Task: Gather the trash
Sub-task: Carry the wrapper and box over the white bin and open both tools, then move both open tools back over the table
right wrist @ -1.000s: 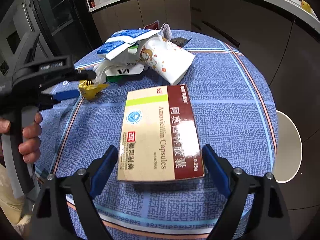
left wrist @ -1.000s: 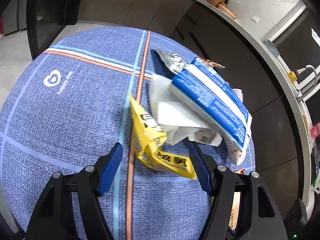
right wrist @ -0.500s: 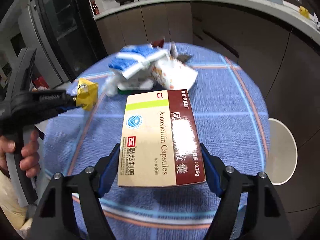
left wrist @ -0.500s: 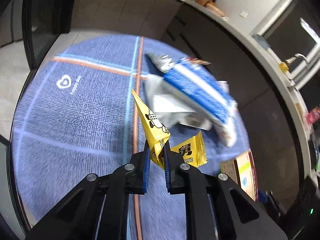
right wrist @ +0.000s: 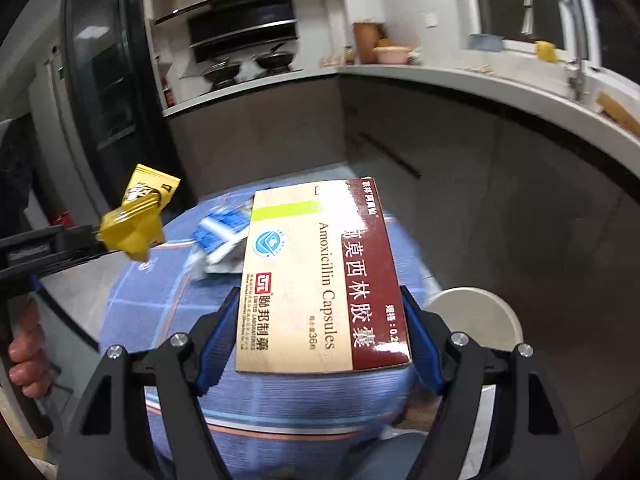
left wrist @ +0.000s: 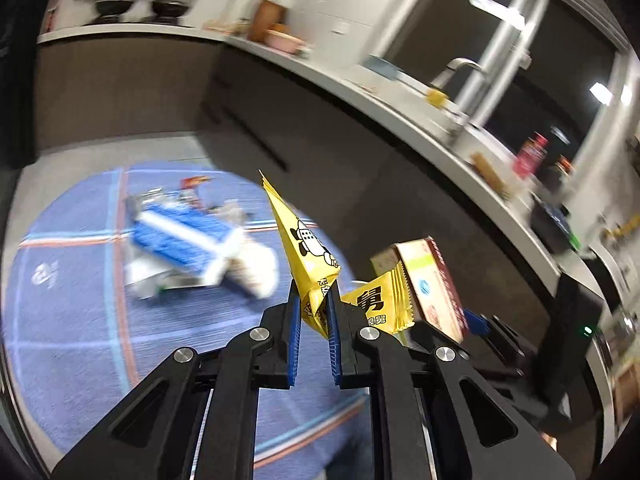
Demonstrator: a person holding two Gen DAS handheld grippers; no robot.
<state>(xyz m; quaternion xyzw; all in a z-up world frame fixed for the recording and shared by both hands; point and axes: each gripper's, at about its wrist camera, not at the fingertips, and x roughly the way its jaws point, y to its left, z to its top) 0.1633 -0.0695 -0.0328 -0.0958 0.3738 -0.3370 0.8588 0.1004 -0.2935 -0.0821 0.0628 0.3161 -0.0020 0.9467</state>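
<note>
Round table under a blue woven cloth with orange and pale stripes (left wrist: 72, 320) sits low in both views, a loose pile of blue-and-white packets and white wrappers (left wrist: 188, 252) left on it, not yet collected; flat cardboard medicine box, cream and maroon, printed "Amoxicillin Capsules" (right wrist: 320, 276), is off the cloth and clamped across its width by the right gripper (right wrist: 320, 336), jaws wide apart only because the box is wide, pads flat on both long edges; crumpled yellow foil snack wrapper (left wrist: 310, 264) is pinched in the left gripper (left wrist: 314, 312), jaws nearly together on a fold, a loose yellow tail hanging beside the right pad; both items are aloft above the table; no bin shows in either view. Judgement for the carry: keep the box level so it cannot pivot out between the pads; hold the wrapper pinch firm, since thin foil slips easily; keep the two loads apart in transit; release only over the bin.
</note>
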